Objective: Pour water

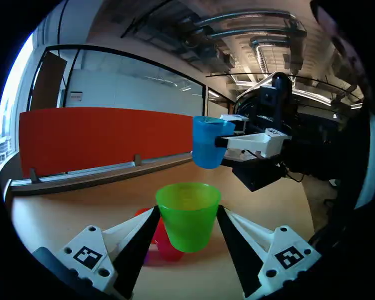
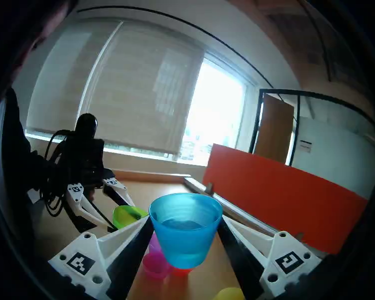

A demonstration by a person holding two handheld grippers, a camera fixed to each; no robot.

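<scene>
Between my left tongs (image 1: 187, 214), clamped: green cup (image 1: 189, 227). My right tongs (image 2: 185, 226) grip the blue cup (image 2: 185, 245) upright, water (image 2: 181, 225) inside; pouring not begun.

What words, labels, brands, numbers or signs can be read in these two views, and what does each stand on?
No text is readable.
wall notice: too small and blurred to read.
square markers on the left gripper and right gripper: black-and-white patterns, no letters or digits.
green cup, blue cup: no print visible.
</scene>
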